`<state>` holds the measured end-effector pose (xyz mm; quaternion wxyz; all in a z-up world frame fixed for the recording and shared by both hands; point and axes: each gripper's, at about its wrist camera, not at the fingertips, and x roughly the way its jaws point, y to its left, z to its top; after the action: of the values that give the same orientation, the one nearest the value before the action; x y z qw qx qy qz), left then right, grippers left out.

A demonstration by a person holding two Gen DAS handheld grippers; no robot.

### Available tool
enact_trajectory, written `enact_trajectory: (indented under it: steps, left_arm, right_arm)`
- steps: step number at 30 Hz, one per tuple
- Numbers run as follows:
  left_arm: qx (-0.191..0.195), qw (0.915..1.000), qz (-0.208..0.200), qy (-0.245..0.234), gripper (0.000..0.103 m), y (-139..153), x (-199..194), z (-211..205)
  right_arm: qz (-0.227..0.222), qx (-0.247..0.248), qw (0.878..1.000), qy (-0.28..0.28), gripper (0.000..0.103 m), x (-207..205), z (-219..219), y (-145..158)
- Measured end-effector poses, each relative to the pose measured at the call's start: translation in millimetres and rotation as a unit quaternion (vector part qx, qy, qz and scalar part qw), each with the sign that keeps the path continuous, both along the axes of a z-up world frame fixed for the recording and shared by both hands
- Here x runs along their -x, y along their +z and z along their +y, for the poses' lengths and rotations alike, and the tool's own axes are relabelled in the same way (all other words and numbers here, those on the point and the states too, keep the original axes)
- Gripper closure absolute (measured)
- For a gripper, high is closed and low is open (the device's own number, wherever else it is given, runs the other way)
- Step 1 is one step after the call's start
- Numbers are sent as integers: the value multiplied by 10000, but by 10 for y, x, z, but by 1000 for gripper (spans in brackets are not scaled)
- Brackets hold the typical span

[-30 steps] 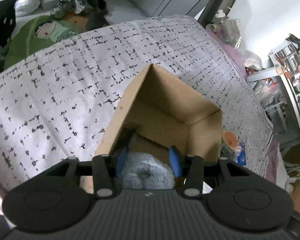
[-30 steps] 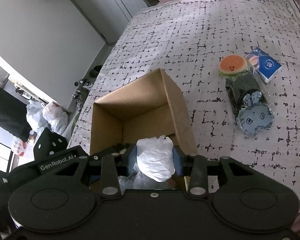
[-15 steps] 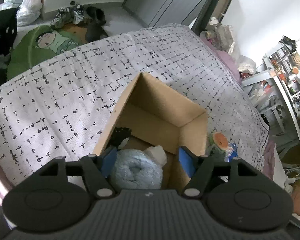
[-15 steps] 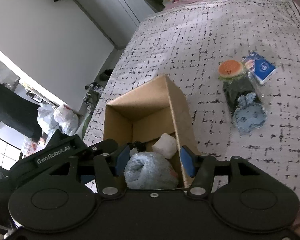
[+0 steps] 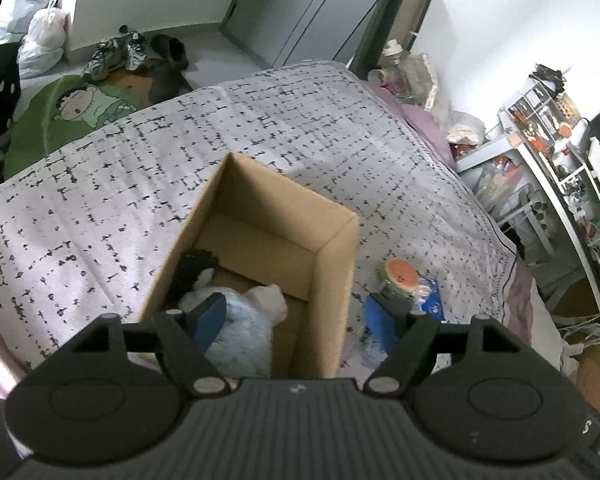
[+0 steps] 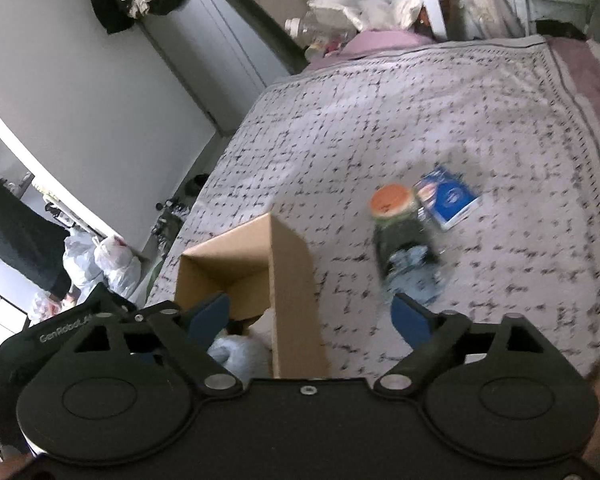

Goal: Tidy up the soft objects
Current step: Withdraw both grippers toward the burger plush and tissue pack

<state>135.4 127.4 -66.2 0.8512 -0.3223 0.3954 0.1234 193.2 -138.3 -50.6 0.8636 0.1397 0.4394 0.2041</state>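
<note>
From the left wrist camera, my left gripper (image 5: 296, 320) hangs over the near end of the cardboard box (image 5: 336, 248) with its jaws spread wide and nothing between them. One blue pad sits over the box contents, the other outside the box's right wall. Inside I count three soft things: a black fuzzy item (image 5: 194, 264) at the left wall, a pale blue plush roll (image 5: 244, 332) near me, and a white soft piece (image 5: 270, 298) touching it.

To the right of the box, on the patterned bedspread (image 5: 100, 208), lie the things not yet put away. In the right wrist view my right gripper (image 6: 310, 316) is also wide and empty, straddling the box's right wall. Beyond it I count one orange round plush (image 6: 392, 200), one dark bundle (image 6: 400, 240) touching it, one light blue plush (image 6: 414, 276) at the bundle's near end, and one blue packet (image 6: 450, 198) just beside the orange one.

I judge the next step is fetching from that cluster. To do it well, I would lift clear of the box wall first, keep the jaws wide, come down over one piece only, and close on its thickest part. The view is blurred, so I would settle before closing.
</note>
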Motion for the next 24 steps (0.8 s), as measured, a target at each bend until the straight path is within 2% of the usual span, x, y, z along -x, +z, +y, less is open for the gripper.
enact_trajectory:
  steps: [15,24]
  left_arm:
    - [-173,9997,-73,-167,27,149,-137,-478]
    - [-246,9991,-16,-353,27,149,-272,-731]
  right_arm:
    - [-78,115,9999,-3,5,-171,-522,48]
    - [70,-107,9999,-74,5,-291,-733,-110]
